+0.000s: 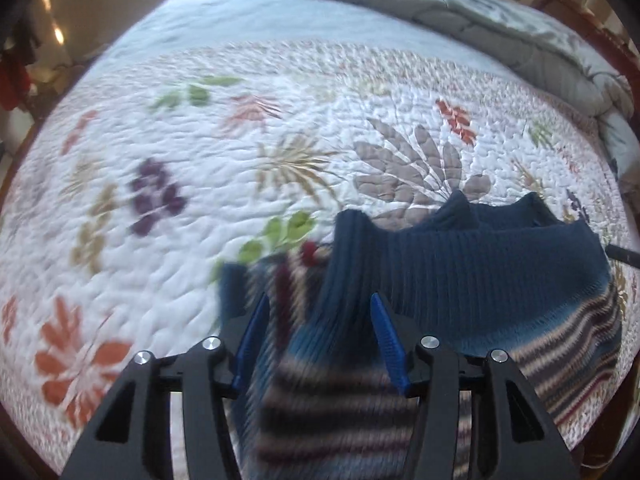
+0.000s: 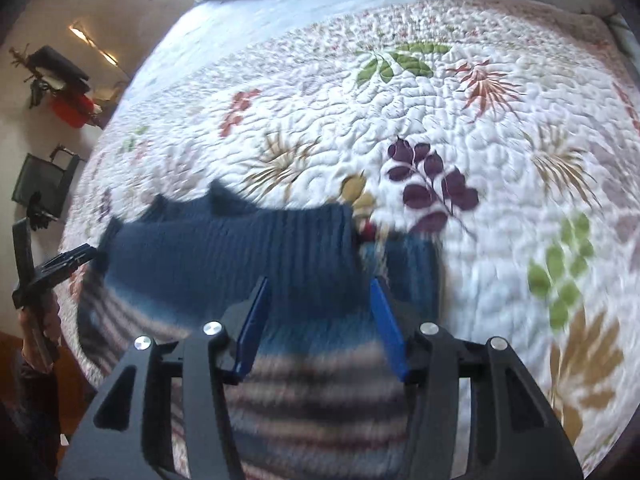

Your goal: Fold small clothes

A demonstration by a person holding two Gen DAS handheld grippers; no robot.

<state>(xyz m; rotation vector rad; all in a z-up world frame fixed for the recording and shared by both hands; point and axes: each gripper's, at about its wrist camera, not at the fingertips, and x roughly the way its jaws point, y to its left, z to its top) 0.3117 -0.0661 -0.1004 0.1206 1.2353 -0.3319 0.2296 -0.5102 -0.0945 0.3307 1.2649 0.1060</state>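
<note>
A small knitted sweater (image 1: 480, 272) lies folded on the flowered quilt (image 1: 200, 160), navy at the top and striped lower down. My left gripper (image 1: 319, 300) hovers over its left part, jaws apart, with a raised ridge of navy knit beneath the gap and neither pad pressing on it. In the right wrist view the same sweater (image 2: 224, 252) spreads to the left, and my right gripper (image 2: 320, 282) stands open above its right end. The left gripper (image 2: 60, 264) shows there at the sweater's far left, held by a hand (image 2: 40, 320). Both views are blurred.
The quilt (image 2: 480, 160) covers most of the bed. A bunched grey comforter (image 1: 440, 0) lies along the far side. Wooden bed frame (image 1: 580, 12) shows at the far right. Past the bed's left edge stand a black chair (image 2: 40, 184) and a red item (image 2: 72, 112).
</note>
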